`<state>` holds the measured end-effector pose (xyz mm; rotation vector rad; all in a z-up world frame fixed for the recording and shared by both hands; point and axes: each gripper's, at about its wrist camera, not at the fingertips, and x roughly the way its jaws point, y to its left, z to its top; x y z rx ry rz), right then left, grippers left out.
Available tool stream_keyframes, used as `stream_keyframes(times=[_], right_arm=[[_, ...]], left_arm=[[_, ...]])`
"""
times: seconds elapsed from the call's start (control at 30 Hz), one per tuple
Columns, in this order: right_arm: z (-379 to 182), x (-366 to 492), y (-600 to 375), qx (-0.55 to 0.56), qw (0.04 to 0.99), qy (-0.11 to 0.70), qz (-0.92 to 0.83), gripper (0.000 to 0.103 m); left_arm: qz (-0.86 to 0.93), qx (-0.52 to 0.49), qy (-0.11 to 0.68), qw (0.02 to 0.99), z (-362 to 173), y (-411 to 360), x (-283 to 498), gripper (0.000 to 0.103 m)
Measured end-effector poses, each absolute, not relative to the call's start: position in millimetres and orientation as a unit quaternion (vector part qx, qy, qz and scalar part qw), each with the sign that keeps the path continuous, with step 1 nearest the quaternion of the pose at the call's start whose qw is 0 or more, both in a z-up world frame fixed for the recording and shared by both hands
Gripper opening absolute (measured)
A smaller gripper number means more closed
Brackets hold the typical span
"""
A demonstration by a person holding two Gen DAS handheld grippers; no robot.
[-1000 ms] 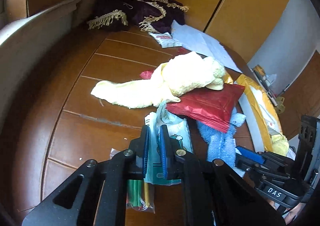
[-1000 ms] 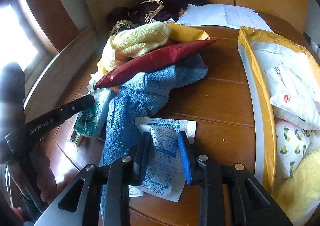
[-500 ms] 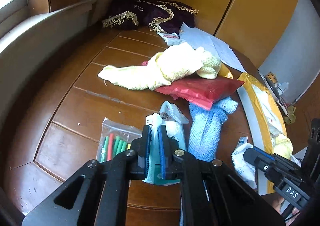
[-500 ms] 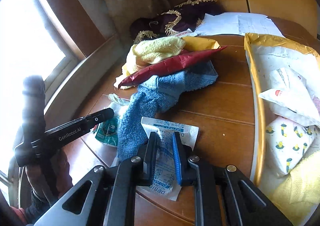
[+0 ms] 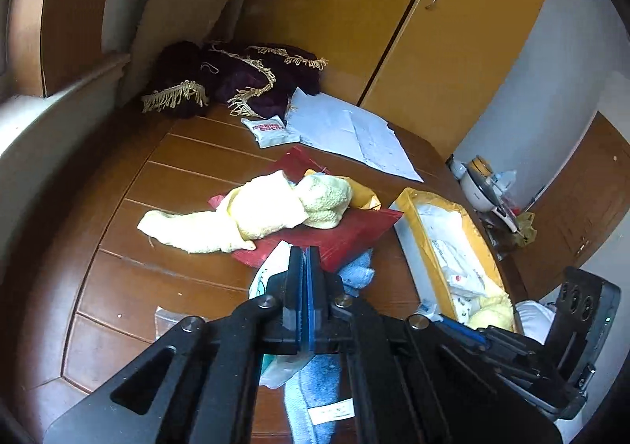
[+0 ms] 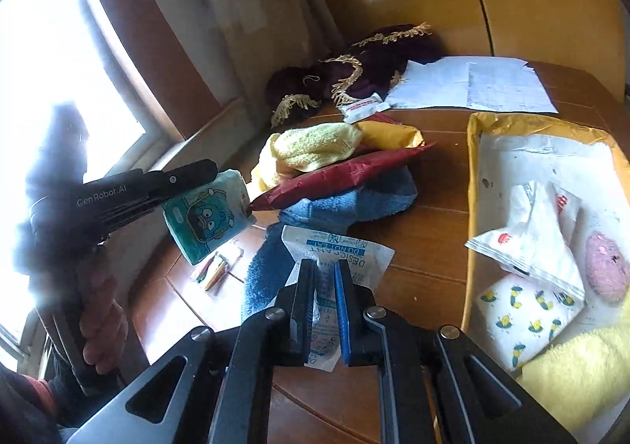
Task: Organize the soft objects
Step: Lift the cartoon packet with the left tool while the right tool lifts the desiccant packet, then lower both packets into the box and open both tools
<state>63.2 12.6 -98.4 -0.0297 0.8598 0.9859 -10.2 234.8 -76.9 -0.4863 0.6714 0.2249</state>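
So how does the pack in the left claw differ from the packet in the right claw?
The tissue pack in the left claw is teal, blocky, cartoon-printed and held clear of the table; the desiccant packet in the right claw is white, flat, blue-lettered and hangs low over the blue towel. Both are soft packs pinched between claw fingers.

Desiccant packet (image 6: 327,286) (white) between right gripper (image 6: 323,278) fingers

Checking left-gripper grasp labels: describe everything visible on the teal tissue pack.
The teal tissue pack is a soft plastic-wrapped block printed with a blue cartoon face, whitish at one end. It is lifted clear of the wooden table, tilted, pinched at its upper edge by the left gripper, whose jaws are shut on it. Nothing else touches it.
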Motion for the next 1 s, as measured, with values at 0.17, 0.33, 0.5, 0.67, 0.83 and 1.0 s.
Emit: stream_keyframes(times=[0.17,0.33,0.5,0.67,0.83,1.0], right_arm=[[-98,44,22,-0.002,0.814,0.39,0.43,0.011],[-97,36,42,-0.018,0.811,0.397,0.429,0.011],[-91,42,39,-0.002,0.821,0.405,0.404,0.011],[-78,55,5,0.046,0.848,0.399,0.345,0.011],[-71,51,-40,0.075,0.877,0.366,0.303,0.011],[-65,65,-83,0.095,0.874,0.367,0.305,0.011]], left_arm=[[0.084,-0.272,0.316,0.905,-87,257,-36,0.0],[0.057,-0.309,0.268,0.911,-69,276,-51,0.0],[-0.056,-0.298,0.272,0.913,-41,244,7,0.0],[-0.137,-0.257,0.324,0.9,-38,190,56,0.0],[-0.153,-0.241,0.336,0.897,-44,149,63,0.0],[-0.151,-0.231,0.316,0.908,-29,110,64,0.0]])
